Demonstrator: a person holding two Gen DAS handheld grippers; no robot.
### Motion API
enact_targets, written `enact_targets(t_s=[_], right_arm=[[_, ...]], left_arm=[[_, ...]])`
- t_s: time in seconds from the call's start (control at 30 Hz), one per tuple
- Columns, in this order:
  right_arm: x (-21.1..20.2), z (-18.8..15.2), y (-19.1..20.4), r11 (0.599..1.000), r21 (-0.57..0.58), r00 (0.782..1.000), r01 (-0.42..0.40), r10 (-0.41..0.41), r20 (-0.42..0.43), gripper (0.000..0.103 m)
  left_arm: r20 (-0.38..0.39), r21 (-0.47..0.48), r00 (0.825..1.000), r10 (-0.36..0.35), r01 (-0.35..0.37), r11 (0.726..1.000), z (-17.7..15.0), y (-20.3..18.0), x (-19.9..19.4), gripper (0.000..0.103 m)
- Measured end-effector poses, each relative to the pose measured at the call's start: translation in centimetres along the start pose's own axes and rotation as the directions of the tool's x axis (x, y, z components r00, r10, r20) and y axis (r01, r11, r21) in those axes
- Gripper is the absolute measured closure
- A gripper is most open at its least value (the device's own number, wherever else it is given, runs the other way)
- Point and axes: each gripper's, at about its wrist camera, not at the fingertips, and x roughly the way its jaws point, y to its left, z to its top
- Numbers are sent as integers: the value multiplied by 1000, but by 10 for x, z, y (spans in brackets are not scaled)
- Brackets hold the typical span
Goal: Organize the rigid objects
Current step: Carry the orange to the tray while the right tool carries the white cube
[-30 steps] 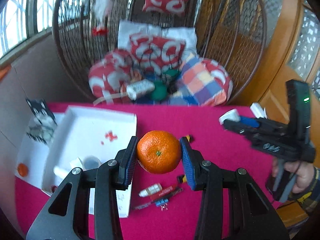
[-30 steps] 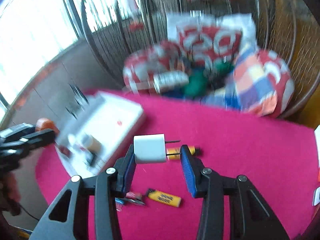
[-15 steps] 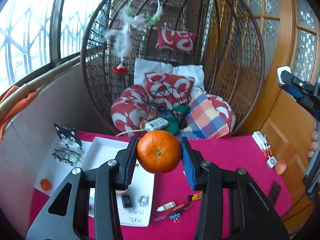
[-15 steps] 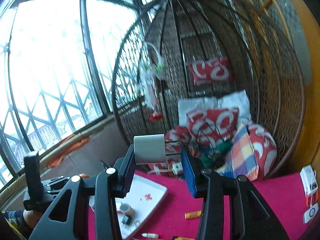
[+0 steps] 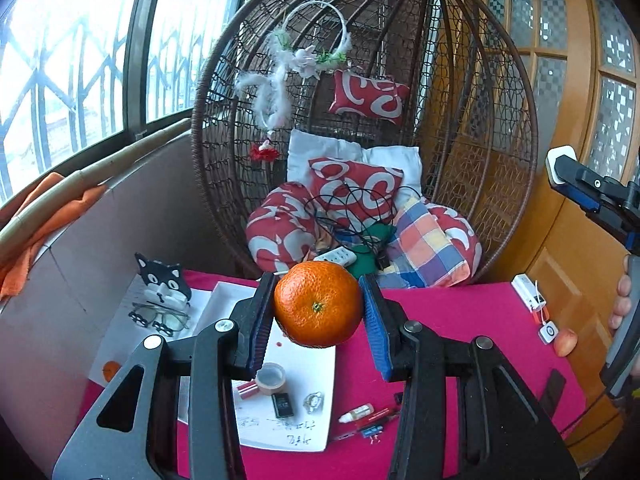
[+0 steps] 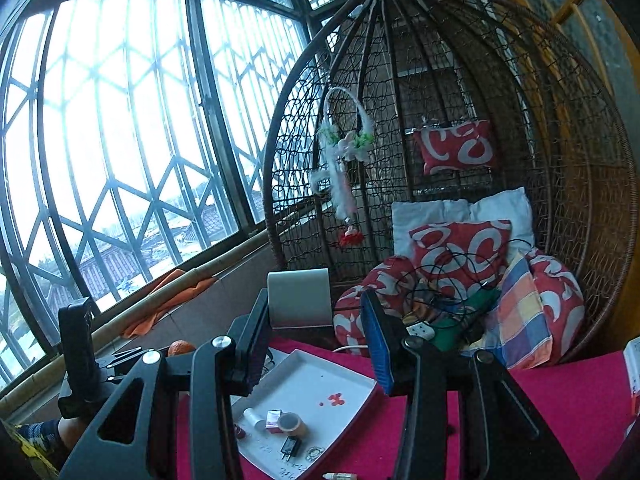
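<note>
My left gripper (image 5: pixel 318 316) is shut on an orange mandarin (image 5: pixel 317 304) and holds it high above the white tray (image 5: pixel 320 372) on the red table. My right gripper (image 6: pixel 316 320) is shut on a white charger plug (image 6: pixel 300 298), its metal prongs reaching across to the right pad, raised well above the table. The right gripper also shows at the right edge of the left wrist view (image 5: pixel 576 184), the plug (image 5: pixel 554 166) at its tip. The left gripper and mandarin (image 6: pixel 182 347) show at the left of the right wrist view. The tray (image 6: pixel 348 384) holds several small items.
A wicker egg chair (image 5: pixel 400 120) with cushions stands behind the table. A tape roll (image 5: pixel 270 376), black adapter (image 5: pixel 283 404) and ring lie in the tray. A dropper bottle (image 5: pixel 356 412), pens, white boxes (image 5: pixel 528 296) and a peach (image 5: pixel 565 342) lie on the red cloth. Glasses on a cat stand (image 5: pixel 160 300) are at the left.
Both grippers have risen far above the table, still holding the mandarin and the plug. The views now tilt up toward the chair and windows.
</note>
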Motion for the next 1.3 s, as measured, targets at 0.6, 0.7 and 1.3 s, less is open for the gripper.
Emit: enact_targets(t_s=[0.6, 0.7, 1.3], right_arm=[[56, -13, 39, 999, 21, 995, -43, 45, -92, 60], [70, -15, 47, 999, 16, 992, -47, 49, -113, 60], [226, -167, 54, 999, 44, 802, 31, 1, -597, 60]], left_arm=[[-17, -47, 999, 30, -31, 998, -1, 70, 2, 62], [-19, -65, 999, 48, -49, 997, 0, 88, 5, 62], [-413, -134, 909, -58, 2, 991, -80, 149, 129, 62]])
